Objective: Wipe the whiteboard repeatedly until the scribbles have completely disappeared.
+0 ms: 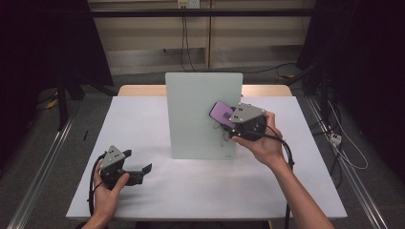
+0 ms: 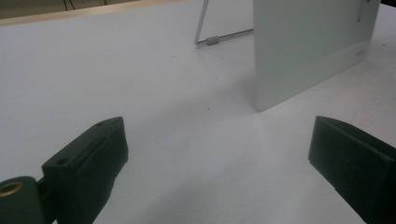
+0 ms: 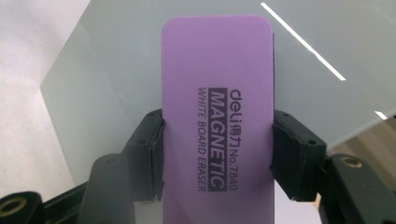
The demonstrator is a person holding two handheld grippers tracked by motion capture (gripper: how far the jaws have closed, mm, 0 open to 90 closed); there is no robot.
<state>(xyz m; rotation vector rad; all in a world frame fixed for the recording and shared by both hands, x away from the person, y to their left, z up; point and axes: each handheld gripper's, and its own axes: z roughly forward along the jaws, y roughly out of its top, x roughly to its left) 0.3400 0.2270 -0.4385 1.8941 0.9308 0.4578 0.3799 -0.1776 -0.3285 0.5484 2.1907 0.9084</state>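
the right gripper is clamped on a purple eraser, its two black jaws pressing the long sides, as the right gripper view shows clearly; the eraser has dark print on its back reading "magnetic white board eraser". the eraser is held against the front of a pale board, near the right edge and in the upper half of it. some thin dark marks are on the board just below the gripper. the board stands nearly upright in the middle of the table, and in the left gripper view a thin metal leg shows behind the board and props it. the left gripper rests low on the table near the front left corner, well apart from the board, with its jaws wide apart and nothing between them. nothing stands between this gripper and the board; there is only bare white surface. the table top is covered in white, and a wooden edge shows at the far side. behind the table is a light wall with cables hanging down, and both sides of the room are dark. metal rails run along the grey floor on the left and right.
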